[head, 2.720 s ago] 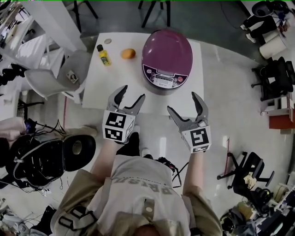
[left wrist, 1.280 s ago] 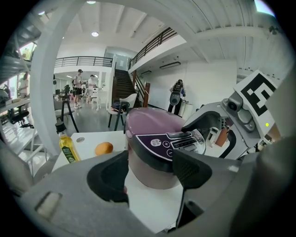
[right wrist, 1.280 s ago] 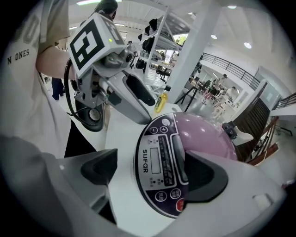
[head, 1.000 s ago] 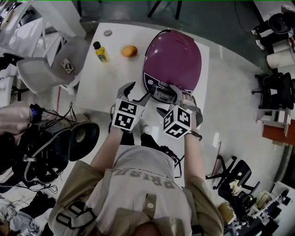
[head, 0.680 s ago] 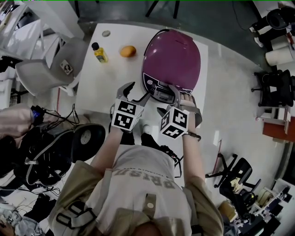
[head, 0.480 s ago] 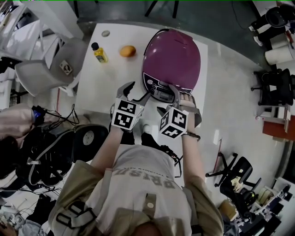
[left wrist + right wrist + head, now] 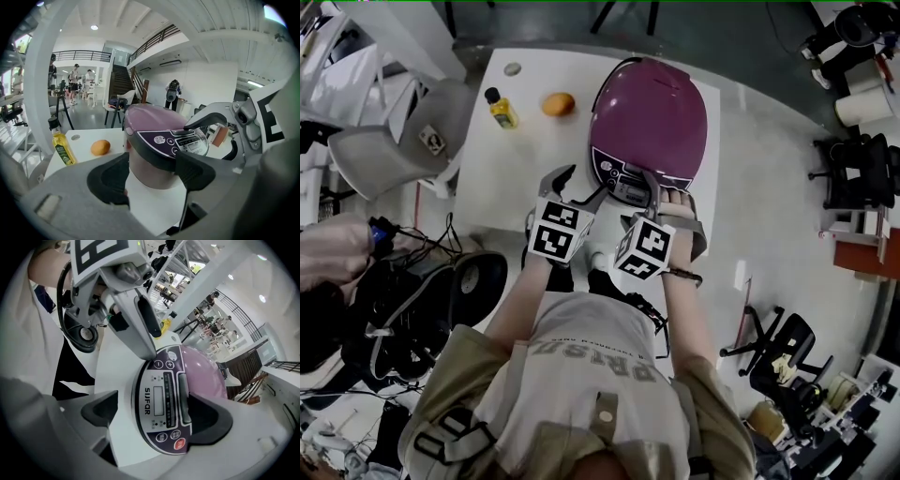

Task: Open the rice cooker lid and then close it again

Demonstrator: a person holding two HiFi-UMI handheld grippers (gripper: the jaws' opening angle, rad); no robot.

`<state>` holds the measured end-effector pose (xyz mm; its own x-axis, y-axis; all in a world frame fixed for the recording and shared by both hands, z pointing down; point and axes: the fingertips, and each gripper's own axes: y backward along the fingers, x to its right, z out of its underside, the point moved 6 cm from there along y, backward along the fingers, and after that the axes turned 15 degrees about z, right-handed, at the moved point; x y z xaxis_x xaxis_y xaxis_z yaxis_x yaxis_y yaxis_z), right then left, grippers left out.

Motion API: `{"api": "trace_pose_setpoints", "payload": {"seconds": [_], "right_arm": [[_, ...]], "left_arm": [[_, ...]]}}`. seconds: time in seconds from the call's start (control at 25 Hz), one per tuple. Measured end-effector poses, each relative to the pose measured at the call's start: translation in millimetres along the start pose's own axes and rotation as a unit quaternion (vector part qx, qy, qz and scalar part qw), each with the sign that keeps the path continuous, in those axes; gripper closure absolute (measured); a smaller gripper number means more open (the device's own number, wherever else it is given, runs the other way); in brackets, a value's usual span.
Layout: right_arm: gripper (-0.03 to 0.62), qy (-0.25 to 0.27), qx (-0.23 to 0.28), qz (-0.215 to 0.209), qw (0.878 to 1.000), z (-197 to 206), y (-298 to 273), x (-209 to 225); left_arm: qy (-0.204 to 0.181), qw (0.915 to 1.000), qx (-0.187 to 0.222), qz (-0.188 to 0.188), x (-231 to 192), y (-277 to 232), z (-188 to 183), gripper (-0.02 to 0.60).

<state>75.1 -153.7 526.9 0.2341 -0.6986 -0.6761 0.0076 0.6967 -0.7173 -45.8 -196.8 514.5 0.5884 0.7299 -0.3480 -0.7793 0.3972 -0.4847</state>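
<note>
A purple rice cooker (image 7: 652, 112) stands on the white table (image 7: 511, 164) with its lid down. Its control panel (image 7: 161, 404) faces me. My right gripper (image 7: 677, 212) is open and points steeply down at the cooker's front. Its jaws straddle the panel in the right gripper view (image 7: 157, 416). One finger (image 7: 208, 119) lies over the grey lid button (image 7: 183, 394); I cannot tell if it touches. My left gripper (image 7: 578, 187) hangs open just left of the panel, with the cooker's front (image 7: 154, 140) beyond its jaws (image 7: 152, 173) and nothing between them.
A yellow oil bottle (image 7: 500, 107) and an orange (image 7: 558, 104) sit on the table's far left part, with a small round cap (image 7: 513, 68) behind them. A grey chair (image 7: 394, 141) stands left of the table. Cables and black gear (image 7: 412, 309) lie on the floor.
Both grippers came forward from the table's near edge to the cooker's front. Over the last second the right gripper tilted slightly; the left kept still. The lid stays down.
</note>
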Motion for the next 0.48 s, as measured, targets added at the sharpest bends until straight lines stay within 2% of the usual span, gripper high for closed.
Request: {"api": "trace_pose_setpoints", "payload": {"seconds": [0.16, 0.48], "right_arm": [[0.151, 0.005, -0.017, -0.004, 1.0, -8.8, 3.4, -0.1], [0.145, 0.036, -0.069, 0.036, 0.996, -2.9, 6.4, 0.5]], "left_arm": [[-0.006, 1.0, -0.004, 0.001, 0.3, 1.7, -2.6, 0.259], [-0.017, 0.9998, -0.004, 0.003, 9.6, 4.4, -10.8, 0.258]]}}
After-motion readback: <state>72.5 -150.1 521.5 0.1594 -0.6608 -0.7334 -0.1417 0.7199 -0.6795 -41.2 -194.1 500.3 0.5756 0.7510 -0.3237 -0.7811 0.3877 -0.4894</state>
